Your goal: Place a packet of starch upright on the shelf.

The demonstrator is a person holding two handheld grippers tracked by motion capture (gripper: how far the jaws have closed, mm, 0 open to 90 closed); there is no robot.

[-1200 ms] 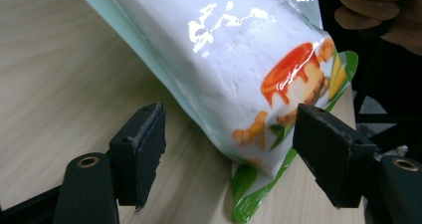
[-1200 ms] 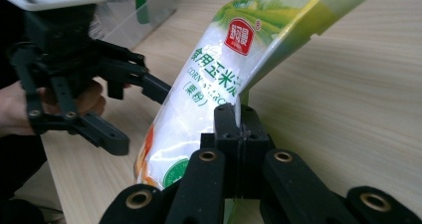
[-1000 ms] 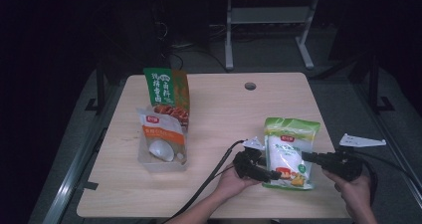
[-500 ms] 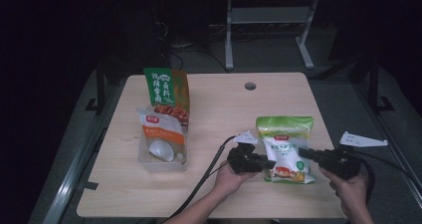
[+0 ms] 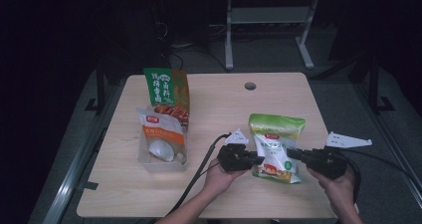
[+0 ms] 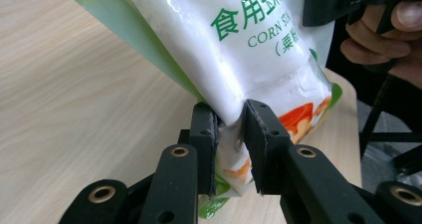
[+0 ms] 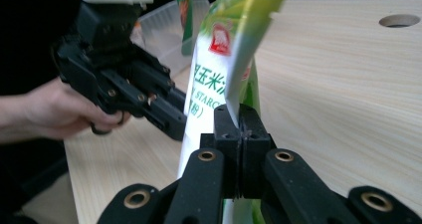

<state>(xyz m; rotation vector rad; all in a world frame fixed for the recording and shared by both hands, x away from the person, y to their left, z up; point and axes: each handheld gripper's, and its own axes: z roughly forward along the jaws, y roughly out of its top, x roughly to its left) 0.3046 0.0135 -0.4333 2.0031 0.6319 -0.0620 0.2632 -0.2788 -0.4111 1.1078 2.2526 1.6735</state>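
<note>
Dim room, dark grey carpeted floor [image 5: 398, 149]. Pale wooden rectangular table [image 5: 224, 109] at centre, round cable hole [image 5: 250, 86] toward 1 o'clock. White metal frame stand [image 5: 266, 20] at 12 o'clock, beyond the far edge. Blackness at 9 o'clock.

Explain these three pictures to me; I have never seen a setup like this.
A person sits at a wooden table and holds a hand-operated gripper in each hand. The high view looks down from above. Each of the other two pictures comes from a camera riding on one gripper, looking along its black fingers.

The left gripper and the right gripper both pinch a bag of corn starch from opposite sides, its top tilted away from the person. To the left, a clear plastic tub holds a white and orange pouch and a green and orange bag.
</note>
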